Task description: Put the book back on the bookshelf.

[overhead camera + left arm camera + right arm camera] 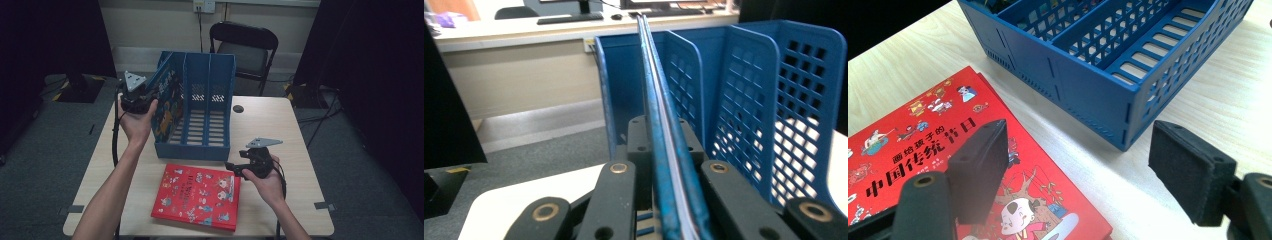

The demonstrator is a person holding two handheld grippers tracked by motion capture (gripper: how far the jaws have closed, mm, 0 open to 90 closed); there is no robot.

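Blue book: my left gripper [145, 100], at the upper left of the high view, was clamped tight on the edge of the blue book [165, 107], which stood upright in the leftmost slot of the blue file rack [210, 90].
Left gripper view: the blue book [664, 150] ran up the middle of the frame, pinched between my jaws.
Right gripper: my right gripper [235, 169] hung with jaws apart and nothing between them, just beside the red book [197, 196] at lower centre.
Surface: a pale wooden table [265, 125].
Room: grey floor, a black chair [245, 47] behind the rack.
Look: thin, blue, illustrated cover.
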